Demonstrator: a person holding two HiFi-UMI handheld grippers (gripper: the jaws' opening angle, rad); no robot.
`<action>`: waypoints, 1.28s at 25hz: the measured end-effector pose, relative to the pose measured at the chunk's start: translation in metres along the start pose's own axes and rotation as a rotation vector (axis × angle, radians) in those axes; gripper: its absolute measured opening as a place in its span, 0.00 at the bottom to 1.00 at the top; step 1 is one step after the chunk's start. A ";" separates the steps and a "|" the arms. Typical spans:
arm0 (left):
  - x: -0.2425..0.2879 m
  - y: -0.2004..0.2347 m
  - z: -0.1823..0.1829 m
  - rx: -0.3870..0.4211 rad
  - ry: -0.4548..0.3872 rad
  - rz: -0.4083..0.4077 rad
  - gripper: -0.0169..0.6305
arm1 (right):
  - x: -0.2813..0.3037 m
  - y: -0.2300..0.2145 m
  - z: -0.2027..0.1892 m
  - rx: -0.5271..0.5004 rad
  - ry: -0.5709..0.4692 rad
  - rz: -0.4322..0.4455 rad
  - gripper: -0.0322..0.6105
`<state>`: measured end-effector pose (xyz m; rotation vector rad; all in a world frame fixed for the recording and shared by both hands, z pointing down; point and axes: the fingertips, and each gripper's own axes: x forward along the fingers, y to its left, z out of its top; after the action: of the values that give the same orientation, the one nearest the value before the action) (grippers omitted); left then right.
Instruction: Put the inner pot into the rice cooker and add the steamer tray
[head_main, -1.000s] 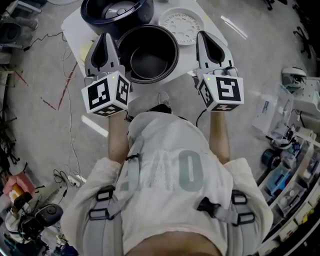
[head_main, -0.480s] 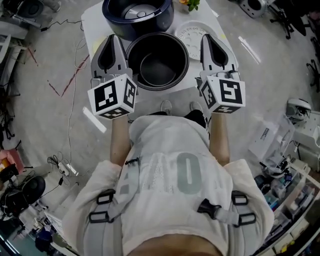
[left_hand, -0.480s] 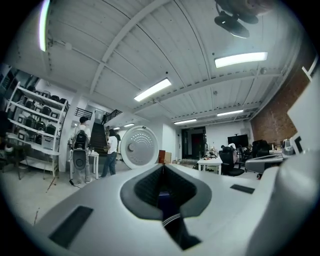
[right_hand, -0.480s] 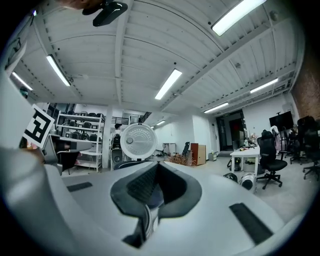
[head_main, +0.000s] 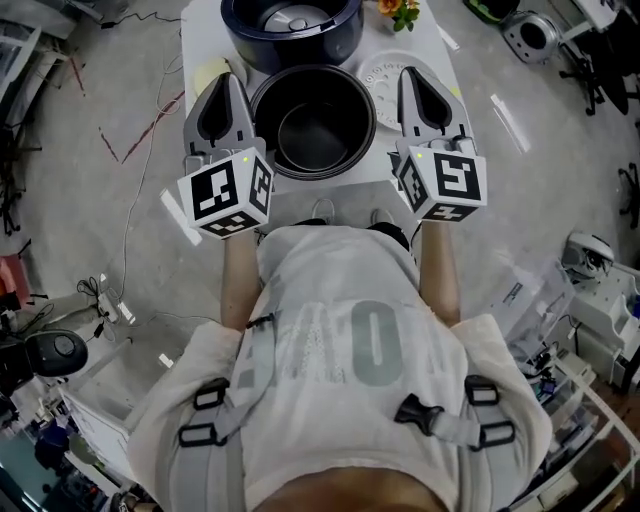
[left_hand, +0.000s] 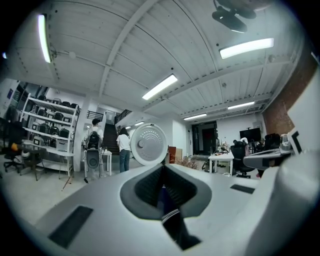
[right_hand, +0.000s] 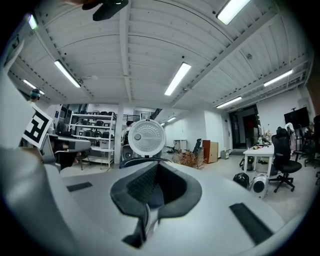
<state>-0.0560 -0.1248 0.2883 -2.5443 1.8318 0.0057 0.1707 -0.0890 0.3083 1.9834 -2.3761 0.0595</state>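
Observation:
The black inner pot (head_main: 315, 120) hangs between my two grippers, just in front of the dark blue rice cooker (head_main: 290, 25). My left gripper (head_main: 228, 88) is shut on the pot's left rim (left_hand: 170, 215). On the right rim (right_hand: 145, 220) my right gripper (head_main: 416, 82) is shut too. The cooker stands open, its round white inner lid (left_hand: 148, 145) (right_hand: 146, 137) upright behind it. The white perforated steamer tray (head_main: 388, 72) lies flat on the table, right of the pot and partly hidden by the right gripper.
The white table (head_main: 200, 40) carries the cooker, the tray and orange flowers (head_main: 400, 10). Cables (head_main: 140, 130) run over the grey floor on the left. Two people (left_hand: 123, 150) stand by shelves far off. An office chair (right_hand: 280, 160) and desks stand to the right.
The pot, held by both grippers, has shifted left relative to the cooker and now sits almost straight in front of it. Both grippers stay shut.

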 end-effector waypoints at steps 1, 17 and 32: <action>0.000 -0.001 -0.001 0.004 0.003 0.003 0.06 | 0.002 0.000 -0.001 0.001 0.004 0.010 0.06; 0.015 0.004 -0.010 -0.116 0.031 -0.118 0.55 | 0.032 0.016 -0.002 0.132 0.016 0.148 0.65; 0.004 0.030 -0.130 -0.251 0.385 -0.054 0.55 | 0.034 0.026 -0.103 0.259 0.301 0.142 0.60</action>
<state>-0.0830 -0.1387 0.4186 -2.9371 1.9950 -0.2933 0.1400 -0.1112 0.4135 1.7393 -2.3997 0.6528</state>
